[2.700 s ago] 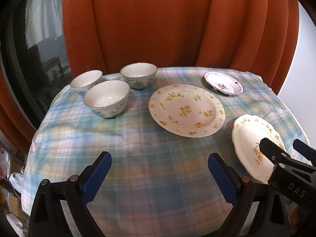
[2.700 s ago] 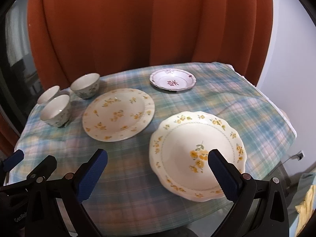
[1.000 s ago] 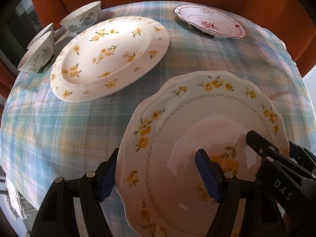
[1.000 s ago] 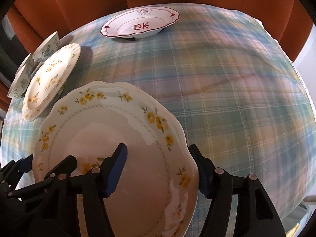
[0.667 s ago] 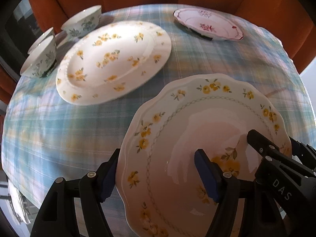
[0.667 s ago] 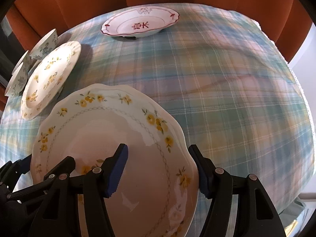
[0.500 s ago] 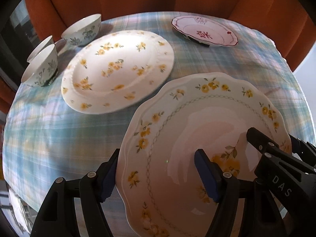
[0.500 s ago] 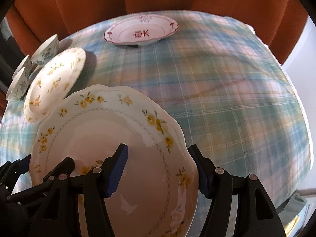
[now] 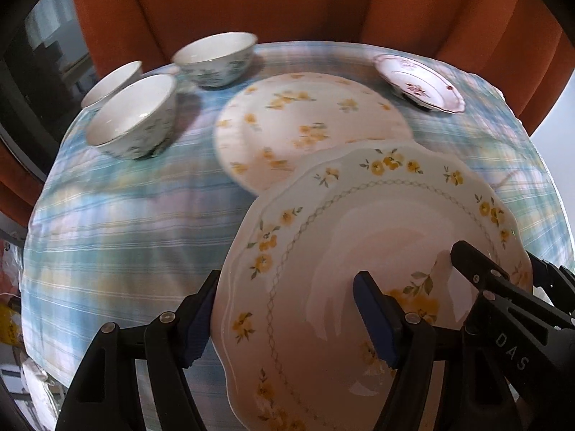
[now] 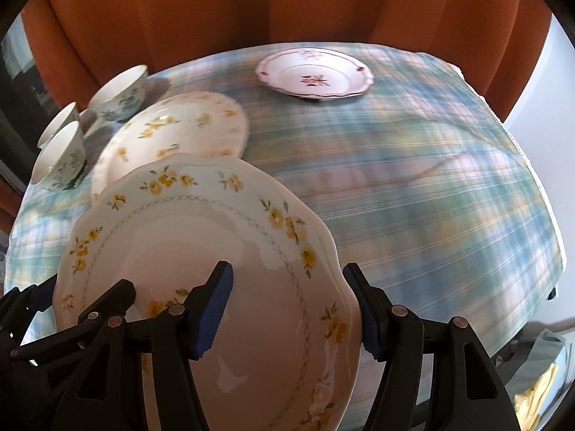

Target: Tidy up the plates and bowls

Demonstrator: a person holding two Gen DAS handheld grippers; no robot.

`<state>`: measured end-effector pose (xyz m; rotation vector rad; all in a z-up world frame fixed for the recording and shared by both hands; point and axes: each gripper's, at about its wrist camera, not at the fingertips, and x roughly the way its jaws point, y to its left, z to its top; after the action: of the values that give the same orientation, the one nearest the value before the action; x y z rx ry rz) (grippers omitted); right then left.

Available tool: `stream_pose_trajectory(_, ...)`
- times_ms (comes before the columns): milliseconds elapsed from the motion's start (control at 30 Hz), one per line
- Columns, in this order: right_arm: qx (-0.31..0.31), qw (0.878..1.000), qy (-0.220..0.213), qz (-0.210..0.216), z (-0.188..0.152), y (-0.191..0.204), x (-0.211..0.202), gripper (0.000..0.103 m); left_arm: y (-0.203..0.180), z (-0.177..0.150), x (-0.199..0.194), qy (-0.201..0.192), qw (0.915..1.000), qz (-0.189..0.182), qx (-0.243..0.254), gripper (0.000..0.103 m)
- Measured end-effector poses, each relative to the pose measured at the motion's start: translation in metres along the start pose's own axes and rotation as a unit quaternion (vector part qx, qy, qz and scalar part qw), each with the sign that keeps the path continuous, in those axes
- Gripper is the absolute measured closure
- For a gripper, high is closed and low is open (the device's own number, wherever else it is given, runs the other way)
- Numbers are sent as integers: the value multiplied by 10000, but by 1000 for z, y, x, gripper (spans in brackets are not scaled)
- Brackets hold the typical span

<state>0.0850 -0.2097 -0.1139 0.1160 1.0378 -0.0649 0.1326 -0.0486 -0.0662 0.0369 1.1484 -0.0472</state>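
The left gripper (image 9: 287, 318) and right gripper (image 10: 291, 309) each clamped one side of the scalloped plate (image 9: 377, 251), held above the checked tablecloth (image 10: 413, 197) and, it seemed, overlapping the flowered plate (image 9: 309, 125). Nothing was stacked yet: the red-trimmed dish (image 10: 314, 75) and three bowls (image 9: 136, 115) stood apart. The held plate looked glossy, ringed with yellow blossoms.

On the checked tablecloth (image 9: 118, 222) there were three bowls (image 9: 134, 122) and three plates (image 9: 312, 133); two grippers (image 10: 287, 305) reached over it.
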Motion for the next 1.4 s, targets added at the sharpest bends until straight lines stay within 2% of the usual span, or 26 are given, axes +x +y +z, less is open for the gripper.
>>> stream_pose_trajectory(467,-60,9999,82,114,-25,116,10,35,108,-18,11,86,9998,69,-155,30)
stream_pose_trajectory(800,-216,9988,381,237,-33,174,38,35,155,-33,30,345,9985,294,-316,31)
stream_pose_trajectory(1000,-245,9983,424,322,-36,194,48,35,172,-30,36,314,9982,323,-384,31)
stream_pose_trajectory(1200,-150,9982,481,330,-33,197,52,35,174,-30,37,316,9984,302,-345,30)
stream_pose_trajectory(1267,-150,9978,533,357,-32,197,53,35,173,-30,33,274,9984,416,-279,28)
stream_pose_trajectory(1400,-241,9968,671,361,-27,197,49,28,178,-25,25,315,9979,504,-264,26)
